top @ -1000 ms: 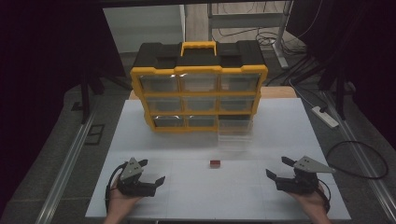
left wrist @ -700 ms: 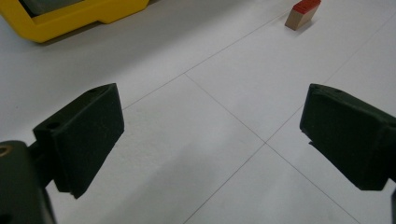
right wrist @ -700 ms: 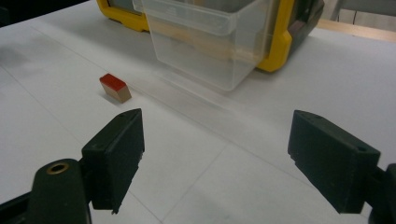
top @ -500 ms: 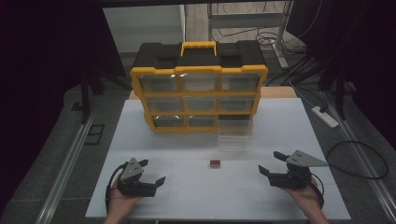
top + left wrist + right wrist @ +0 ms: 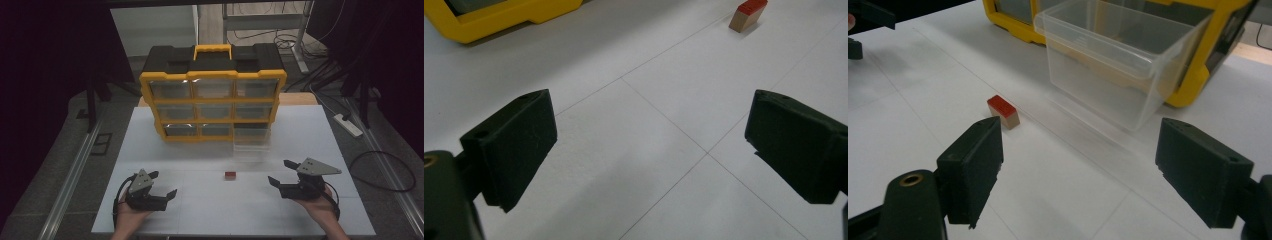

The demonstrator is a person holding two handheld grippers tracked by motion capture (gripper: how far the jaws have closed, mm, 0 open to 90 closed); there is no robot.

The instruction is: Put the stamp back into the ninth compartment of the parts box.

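Note:
A small red-topped block lies on the white table, between the two grippers and a little farther from me. It also shows in the left gripper view as the block at the top right, and in the right gripper view as the block beyond the left jaw. My left gripper rests open at the front left, nothing between its jaws. My right gripper is open at the front right, aimed toward the block. A clear plastic drawer stands pulled out in front of the yellow organizer.
The yellow and black organizer with several clear drawers stands at the table's back centre, with a yellow handle on top. Its bottom right slot is vacant. The clear drawer has nothing inside. A power strip lies on the floor at the right.
My right gripper has moved left and slightly forward toward the red block. The left gripper has stayed in place.

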